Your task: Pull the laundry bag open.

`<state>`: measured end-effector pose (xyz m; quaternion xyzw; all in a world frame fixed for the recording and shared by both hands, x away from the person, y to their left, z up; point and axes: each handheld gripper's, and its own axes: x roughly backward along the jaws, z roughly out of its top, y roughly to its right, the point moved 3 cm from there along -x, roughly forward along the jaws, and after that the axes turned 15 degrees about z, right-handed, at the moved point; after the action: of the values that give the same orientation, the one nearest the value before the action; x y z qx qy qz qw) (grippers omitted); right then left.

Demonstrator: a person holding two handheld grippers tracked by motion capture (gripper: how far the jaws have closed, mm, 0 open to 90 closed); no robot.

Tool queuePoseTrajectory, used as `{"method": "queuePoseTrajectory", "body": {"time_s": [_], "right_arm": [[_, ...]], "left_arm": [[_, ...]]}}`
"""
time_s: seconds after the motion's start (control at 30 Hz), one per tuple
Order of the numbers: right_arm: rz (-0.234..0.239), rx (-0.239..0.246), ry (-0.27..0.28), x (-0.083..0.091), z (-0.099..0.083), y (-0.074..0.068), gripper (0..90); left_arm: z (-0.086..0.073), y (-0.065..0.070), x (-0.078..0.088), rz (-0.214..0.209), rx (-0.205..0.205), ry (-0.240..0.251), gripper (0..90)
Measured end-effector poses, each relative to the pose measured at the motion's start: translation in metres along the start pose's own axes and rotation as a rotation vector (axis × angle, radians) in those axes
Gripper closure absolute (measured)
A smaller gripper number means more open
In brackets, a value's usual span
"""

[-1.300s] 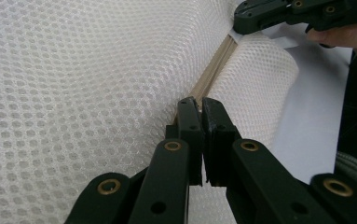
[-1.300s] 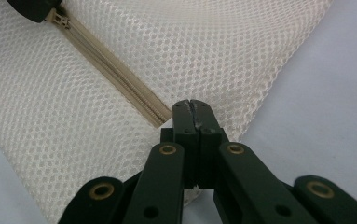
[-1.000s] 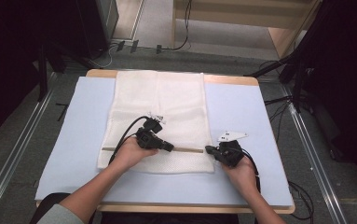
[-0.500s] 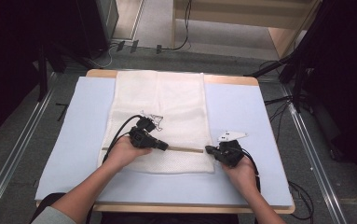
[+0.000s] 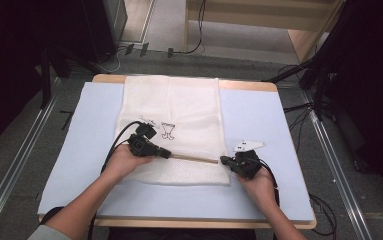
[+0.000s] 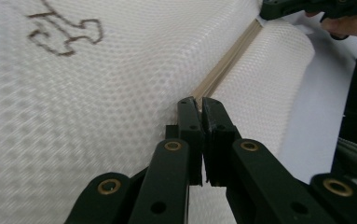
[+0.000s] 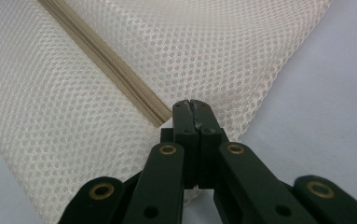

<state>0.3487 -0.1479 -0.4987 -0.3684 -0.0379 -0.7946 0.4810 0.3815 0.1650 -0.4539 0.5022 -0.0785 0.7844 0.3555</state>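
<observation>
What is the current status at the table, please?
Left tool shut at zipper. Right tool shut on mesh bag edge. Nothing in the way.

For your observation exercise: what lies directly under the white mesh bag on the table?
A pale blue mat lies under the mesh bag, and shows on both sides and in front. Below it a wooden table edge shows. Nothing shows through the mesh.

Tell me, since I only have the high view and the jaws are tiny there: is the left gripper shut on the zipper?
Observer: Yes. In the left gripper view, the left gripper has its jaws pinched together right on the zipper; the pull itself is hidden between them.
Operator: And the right one?
Observer: The right gripper is shut on the mesh bag, on its fabric just past the zipper's end.
</observation>
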Motion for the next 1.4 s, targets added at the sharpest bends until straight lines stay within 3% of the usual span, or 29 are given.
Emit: {"method": "queuePoseTrajectory", "body": {"time_s": [0.27,0.43,0.47,0.7,0.8,0.97,1.4], "right_arm": [[-0.002,-0.001,-0.002,0.000,0.000,0.000,90.0],[0.000,0.001,0.000,0.000,0.000,0.000,90.0],[-0.001,0.001,0.000,0.000,0.000,0.000,90.0],[-0.001,-0.005,0.003,0.000,0.000,0.000,90.0],[0.000,-0.005,0.000,0.000,0.000,0.000,90.0],[0.002,-0.008,0.003,0.000,0.000,0.000,90.0],[0.004,-0.012,0.004,0.000,0.000,0.000,90.0]], "left_arm": [[-0.006,-0.007,0.004,0.002,0.004,-0.004,88.8],[-0.007,-0.008,0.006,0.027,0.000,0.007,88.8],[-0.008,-0.010,0.008,0.013,0.017,0.007,88.8],[-0.015,-0.018,0.013,0.009,0.037,0.010,88.8],[-0.017,-0.022,0.017,0.040,0.035,0.023,88.8],[-0.021,-0.027,0.020,0.025,0.054,0.023,88.8],[-0.022,-0.026,0.022,0.031,0.058,0.028,88.8]]}}
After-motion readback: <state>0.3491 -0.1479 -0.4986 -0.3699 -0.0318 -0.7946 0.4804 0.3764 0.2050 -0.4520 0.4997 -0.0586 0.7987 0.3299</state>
